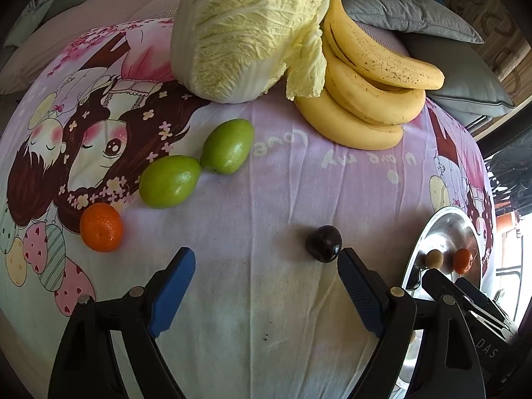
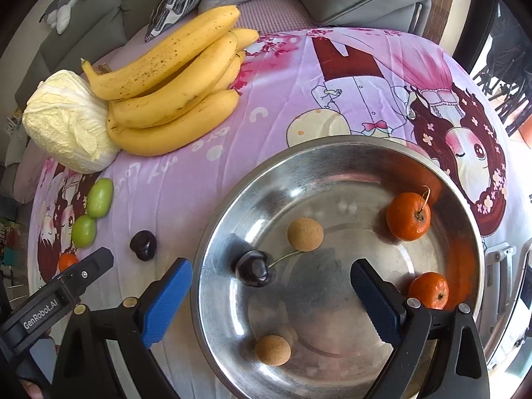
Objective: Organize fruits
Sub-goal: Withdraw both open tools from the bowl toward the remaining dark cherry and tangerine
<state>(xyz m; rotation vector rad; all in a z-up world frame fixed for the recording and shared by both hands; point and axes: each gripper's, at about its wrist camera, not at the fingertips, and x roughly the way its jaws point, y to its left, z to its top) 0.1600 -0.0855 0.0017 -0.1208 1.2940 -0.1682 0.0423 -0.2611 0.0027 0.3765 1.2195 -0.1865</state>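
Note:
A steel bowl [image 2: 465,219] holds two tangerines [image 2: 408,216], two tan longans [image 2: 305,234] and a dark cherry [image 2: 254,268]. My right gripper [image 2: 271,294] is open and empty, hovering over the bowl's near side. On the cloth lie a dark cherry [image 1: 323,243], two green fruits [image 1: 169,181], a tangerine [image 1: 101,227] and a bunch of bananas [image 1: 369,99]. My left gripper [image 1: 266,286] is open and empty; the loose cherry sits just beyond its right fingertip [image 1: 349,262]. The bowl [image 1: 432,229] shows at the right edge of the left wrist view.
A napa cabbage [image 1: 246,26] lies at the back beside the bananas. Grey and patterned cushions [image 1: 432,23] sit behind the cartoon-print pink cloth [image 1: 266,183]. The cloth falls away at the left and right edges.

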